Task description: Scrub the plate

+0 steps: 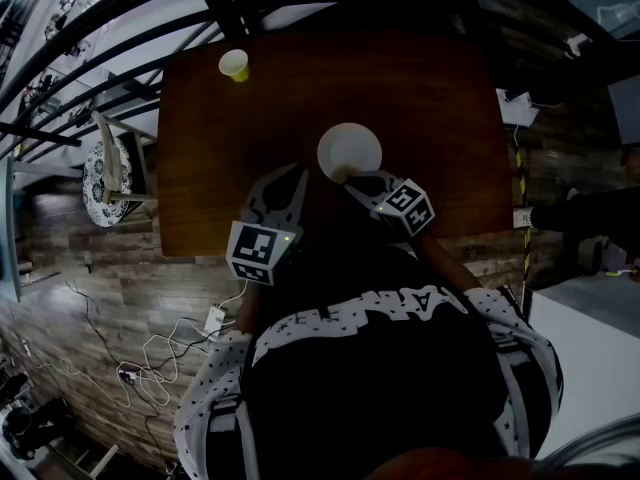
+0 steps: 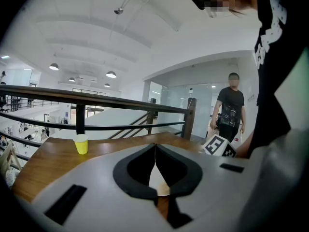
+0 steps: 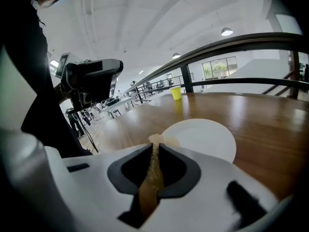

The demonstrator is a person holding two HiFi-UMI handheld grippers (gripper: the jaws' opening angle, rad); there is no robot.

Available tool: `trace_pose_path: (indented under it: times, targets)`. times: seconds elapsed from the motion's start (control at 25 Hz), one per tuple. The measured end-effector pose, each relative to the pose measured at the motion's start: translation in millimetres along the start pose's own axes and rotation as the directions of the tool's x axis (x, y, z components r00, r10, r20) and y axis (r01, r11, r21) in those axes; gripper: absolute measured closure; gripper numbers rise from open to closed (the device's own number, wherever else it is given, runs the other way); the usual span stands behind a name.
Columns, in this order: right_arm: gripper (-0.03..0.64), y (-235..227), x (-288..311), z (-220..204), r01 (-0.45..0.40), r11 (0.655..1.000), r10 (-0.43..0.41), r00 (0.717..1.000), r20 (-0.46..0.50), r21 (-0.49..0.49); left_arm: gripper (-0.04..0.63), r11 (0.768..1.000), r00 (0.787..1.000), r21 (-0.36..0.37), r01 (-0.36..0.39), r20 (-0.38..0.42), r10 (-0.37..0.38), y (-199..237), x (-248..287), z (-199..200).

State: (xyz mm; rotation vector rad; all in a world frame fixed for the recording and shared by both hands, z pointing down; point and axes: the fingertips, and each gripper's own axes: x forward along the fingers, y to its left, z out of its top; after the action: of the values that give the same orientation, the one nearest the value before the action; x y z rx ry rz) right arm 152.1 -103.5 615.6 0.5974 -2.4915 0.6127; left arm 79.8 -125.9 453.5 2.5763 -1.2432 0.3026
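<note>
Plate (image 1: 349,153) lies flat on desk (image 1: 430,98). Right tongs (image 3: 154,145) pinch a thin tan pad (image 3: 151,178) (sponge or cloth, unclear), its tip at the plate rim. Left tongs (image 2: 155,148) are pressed together, empty, just beside the plate. Risks: the unbraced plate skates when scrubbed; the thin pad slips free.

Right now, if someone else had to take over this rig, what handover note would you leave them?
Left claw: shut, nothing seen in its grip, beside the plate.
Right claw: shut on a tan scrub pad, whose tip is at the plate's near rim.
The white plate lies flat on the wooden table; a yellow cup stands near the far edge.
Done: the pad is gripped and at the plate.
Left: the scrubbing itself. Nothing holds the plate, so it might slide.
</note>
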Motion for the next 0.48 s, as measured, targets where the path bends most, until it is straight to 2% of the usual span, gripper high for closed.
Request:
trace_pose_path:
  times: [0.48]
  targets:
    - [0.568,6.8,-2.7,-1.4,-0.021,1.000,0.021,1.000,0.015,0.001,0.580,1.000,1.000,0.003,-0.004,-0.009,0.004,-1.7,4.2,0.8]
